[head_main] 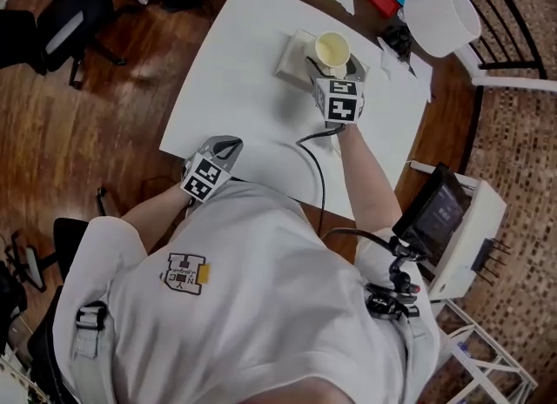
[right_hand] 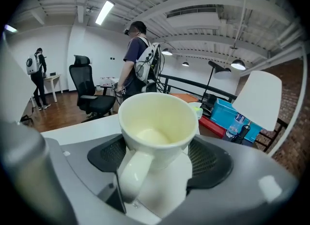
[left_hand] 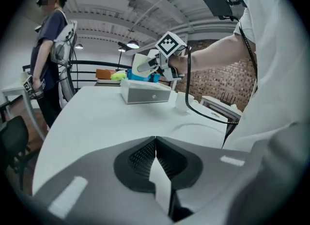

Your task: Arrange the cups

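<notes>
Glossy ceramic cup (right_hand: 154, 118), smooth matt table (head_main: 244, 71)

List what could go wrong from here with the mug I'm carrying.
1. The right gripper holds the mug by its smooth body, in the air; it could slip if the grip loosens or tilts.
2. The mug hangs just over the white box; lowering carelessly could knock its edge.
3. The cable trails across the table and might snag on the move.
</notes>
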Demonstrator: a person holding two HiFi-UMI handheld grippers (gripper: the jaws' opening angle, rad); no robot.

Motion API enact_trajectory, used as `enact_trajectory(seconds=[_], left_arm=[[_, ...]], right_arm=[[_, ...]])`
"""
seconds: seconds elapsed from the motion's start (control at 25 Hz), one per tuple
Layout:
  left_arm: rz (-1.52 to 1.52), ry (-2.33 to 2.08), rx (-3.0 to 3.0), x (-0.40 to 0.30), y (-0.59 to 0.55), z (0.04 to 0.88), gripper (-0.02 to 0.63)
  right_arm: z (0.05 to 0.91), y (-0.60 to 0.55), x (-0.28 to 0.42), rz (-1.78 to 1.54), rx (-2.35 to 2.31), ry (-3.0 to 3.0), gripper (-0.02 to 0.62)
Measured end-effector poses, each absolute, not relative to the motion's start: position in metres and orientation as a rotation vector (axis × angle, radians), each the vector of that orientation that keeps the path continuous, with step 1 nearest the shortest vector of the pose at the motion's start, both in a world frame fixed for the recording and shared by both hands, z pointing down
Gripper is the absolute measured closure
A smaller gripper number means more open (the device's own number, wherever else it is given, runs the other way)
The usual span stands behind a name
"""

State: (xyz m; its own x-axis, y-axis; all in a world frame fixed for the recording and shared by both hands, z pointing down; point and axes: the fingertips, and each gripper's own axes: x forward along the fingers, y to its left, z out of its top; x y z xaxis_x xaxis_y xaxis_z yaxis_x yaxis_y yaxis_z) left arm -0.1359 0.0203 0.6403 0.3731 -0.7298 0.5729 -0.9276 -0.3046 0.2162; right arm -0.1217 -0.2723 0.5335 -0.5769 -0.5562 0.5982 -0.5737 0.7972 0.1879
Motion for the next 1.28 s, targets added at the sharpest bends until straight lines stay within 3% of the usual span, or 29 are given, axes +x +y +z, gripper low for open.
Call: enact_trajectory(seconds=[0.36,1.28], left_arm=[[0.48,-1.52,1.981,-0.164,0.04,0.648,0.603],[0.491,-1.572,1.972,-0.166,0.034,0.641,0.603]], right_arm=[[0.58,-0.29,-0.133,0.104,0.793,-2.257,0.196],[0.581,-0.294,-0.14,0.114,0.753,-2.26,0.195]])
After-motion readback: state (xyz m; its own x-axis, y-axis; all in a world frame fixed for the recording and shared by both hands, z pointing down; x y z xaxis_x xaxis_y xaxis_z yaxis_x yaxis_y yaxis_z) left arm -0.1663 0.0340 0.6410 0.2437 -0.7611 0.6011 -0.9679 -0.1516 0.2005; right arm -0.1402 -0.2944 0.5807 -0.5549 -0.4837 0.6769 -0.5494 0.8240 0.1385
